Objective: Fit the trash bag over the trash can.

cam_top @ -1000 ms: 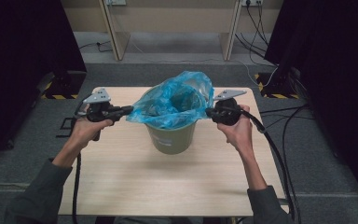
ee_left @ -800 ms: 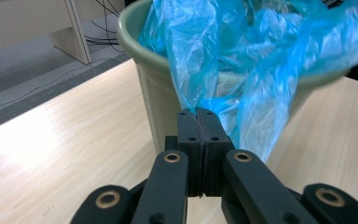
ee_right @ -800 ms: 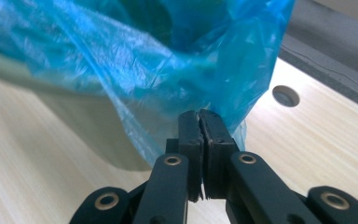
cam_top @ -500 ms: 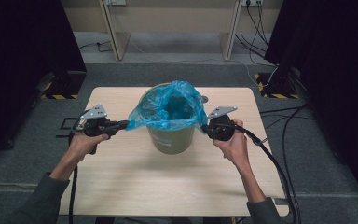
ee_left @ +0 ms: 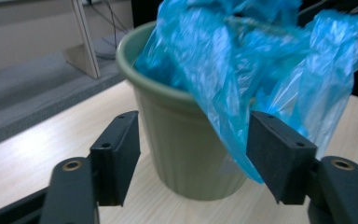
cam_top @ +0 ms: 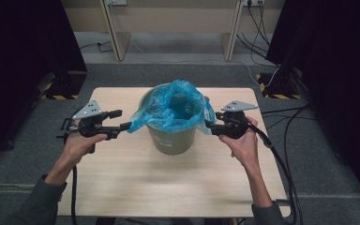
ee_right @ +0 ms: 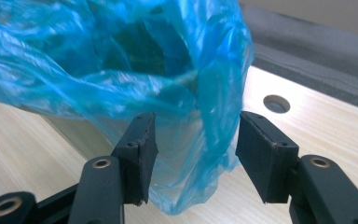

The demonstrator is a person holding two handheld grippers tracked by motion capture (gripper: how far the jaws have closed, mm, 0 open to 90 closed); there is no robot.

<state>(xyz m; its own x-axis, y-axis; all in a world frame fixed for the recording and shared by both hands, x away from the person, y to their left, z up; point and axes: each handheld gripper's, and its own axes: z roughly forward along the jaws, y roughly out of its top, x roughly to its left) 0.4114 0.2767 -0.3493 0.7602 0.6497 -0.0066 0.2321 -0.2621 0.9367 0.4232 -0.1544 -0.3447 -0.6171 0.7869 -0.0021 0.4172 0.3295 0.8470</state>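
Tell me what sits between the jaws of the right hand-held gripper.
In the right gripper view, a hanging fold of the blue plastic bag sits between the open jaws of the right hand-held gripper, which have just been opening; the pads are not pressing it.

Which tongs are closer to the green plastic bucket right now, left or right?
Right, slightly. The right tongs sit just off the green plastic bucket, open around the blue plastic bag's hanging edge. The left tongs stand farther out, open too.

Bag (ee_left: pixel 242 70): top cut off by the frame in my left gripper view, folds blurred. Pot (ee_right: pixel 81 128): mostly hidden behind the bag in my right gripper view. Pot's inside: too dark to tell contents from above.
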